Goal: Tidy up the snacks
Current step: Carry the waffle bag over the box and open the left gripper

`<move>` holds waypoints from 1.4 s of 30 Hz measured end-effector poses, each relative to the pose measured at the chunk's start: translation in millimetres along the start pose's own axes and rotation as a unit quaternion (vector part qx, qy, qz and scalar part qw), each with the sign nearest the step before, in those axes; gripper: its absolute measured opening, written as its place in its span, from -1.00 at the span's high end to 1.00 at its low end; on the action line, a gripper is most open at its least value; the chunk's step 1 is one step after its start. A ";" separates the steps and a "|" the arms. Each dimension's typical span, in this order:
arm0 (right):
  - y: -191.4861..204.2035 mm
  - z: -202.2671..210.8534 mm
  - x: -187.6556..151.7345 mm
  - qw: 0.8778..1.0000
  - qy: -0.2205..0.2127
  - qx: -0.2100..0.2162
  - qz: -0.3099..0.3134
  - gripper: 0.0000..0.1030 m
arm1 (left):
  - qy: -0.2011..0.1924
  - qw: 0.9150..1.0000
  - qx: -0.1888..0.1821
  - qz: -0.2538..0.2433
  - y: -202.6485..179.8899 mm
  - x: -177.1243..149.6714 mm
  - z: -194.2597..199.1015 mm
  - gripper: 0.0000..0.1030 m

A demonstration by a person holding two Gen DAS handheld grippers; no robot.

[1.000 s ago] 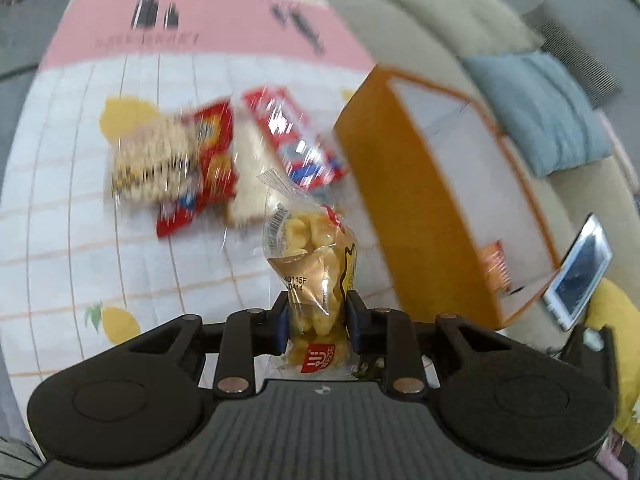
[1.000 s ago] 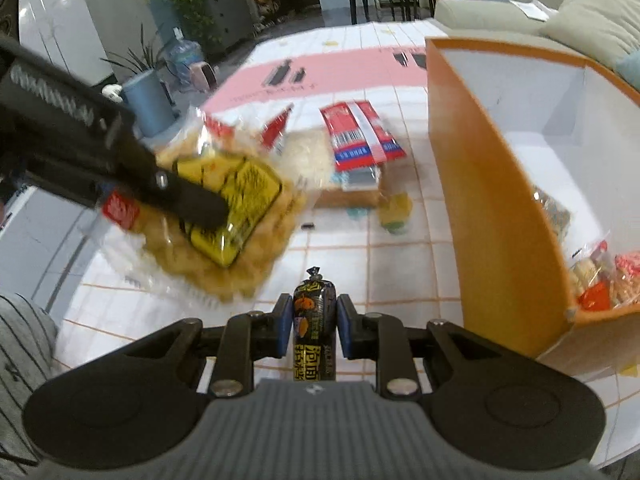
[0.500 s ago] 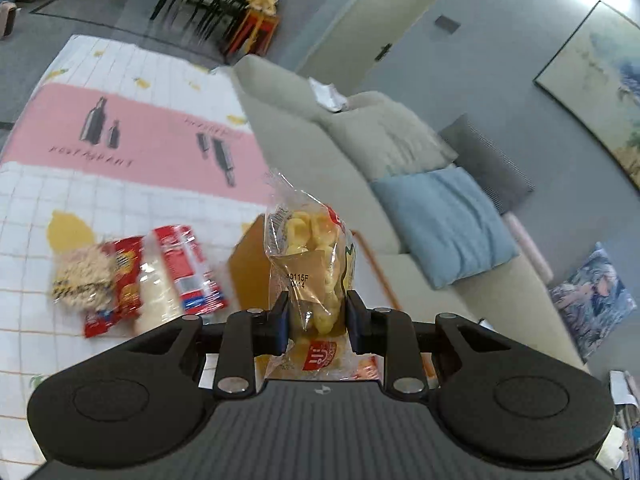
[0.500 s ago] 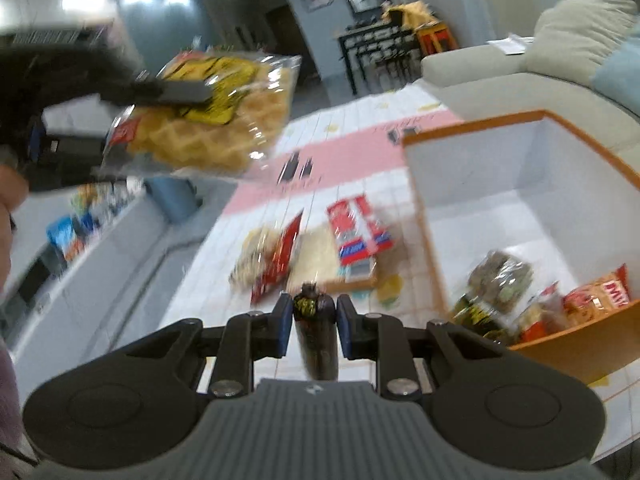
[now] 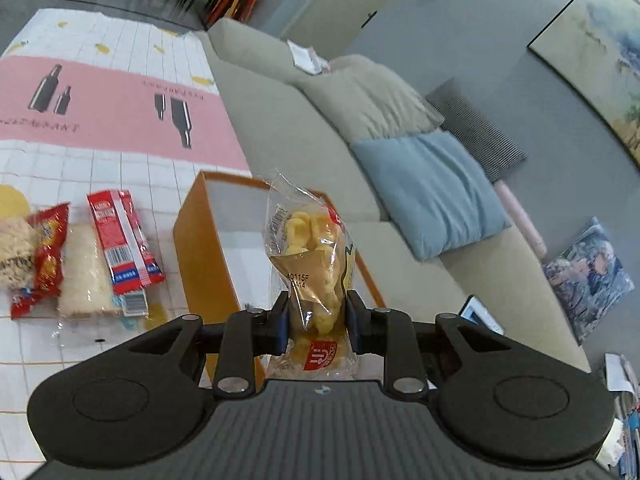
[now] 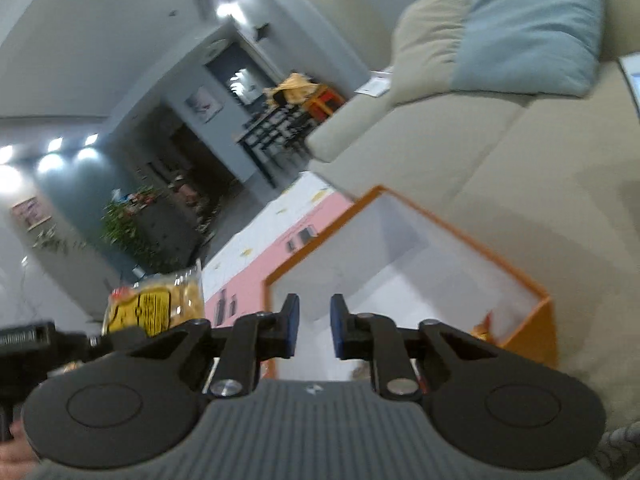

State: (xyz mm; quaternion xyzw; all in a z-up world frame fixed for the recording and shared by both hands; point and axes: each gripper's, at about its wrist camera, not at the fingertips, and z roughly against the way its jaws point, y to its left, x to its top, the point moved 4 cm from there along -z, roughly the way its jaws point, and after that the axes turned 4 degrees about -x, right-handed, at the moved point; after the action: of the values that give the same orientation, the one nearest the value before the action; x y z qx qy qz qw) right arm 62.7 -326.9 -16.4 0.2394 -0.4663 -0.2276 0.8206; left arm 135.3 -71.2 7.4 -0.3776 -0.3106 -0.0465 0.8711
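Observation:
My left gripper is shut on a clear bag of yellow waffle snacks and holds it upright above the near edge of the orange box. My right gripper is open and empty, above the orange box, whose white inside shows below it. The waffle bag also shows at the left of the right wrist view, held by the left gripper. Several snack packs lie on the tablecloth left of the box: a red-and-white pack, a white pack and a red bag.
A beige sofa with a blue cushion stands behind the box. A tablet lies on the sofa seat. The checked tablecloth with a pink band covers the table.
My right gripper has let go of the dark sausage stick and now stands open over the box, tilted upward. My left gripper has lifted the waffle bag and carried it toward the box.

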 end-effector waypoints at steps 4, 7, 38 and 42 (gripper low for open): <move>-10.6 -1.0 1.1 1.000 0.005 -0.006 -0.022 0.74 | 0.017 1.000 0.008 0.010 6.1 -8.2 -14.0 0.41; -8.2 -3.6 -0.6 1.000 0.015 -0.004 -0.011 0.74 | 0.021 0.999 0.021 0.012 12.3 -11.8 -11.2 0.41; -38.5 27.8 8.0 0.994 -0.017 -0.094 0.046 0.70 | 0.093 0.995 0.034 -0.001 -17.4 -24.7 -111.2 0.41; -46.1 27.2 12.0 0.995 -0.011 -0.095 0.038 0.70 | 0.103 0.994 0.036 0.008 -20.0 -28.8 -136.2 0.41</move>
State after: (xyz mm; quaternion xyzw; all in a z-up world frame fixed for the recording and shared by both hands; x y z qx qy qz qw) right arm 37.5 -375.0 -24.1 0.1397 -0.4597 -0.2423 0.8428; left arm 174.7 -183.4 -67.7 -0.3416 -0.2177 -0.0670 0.9118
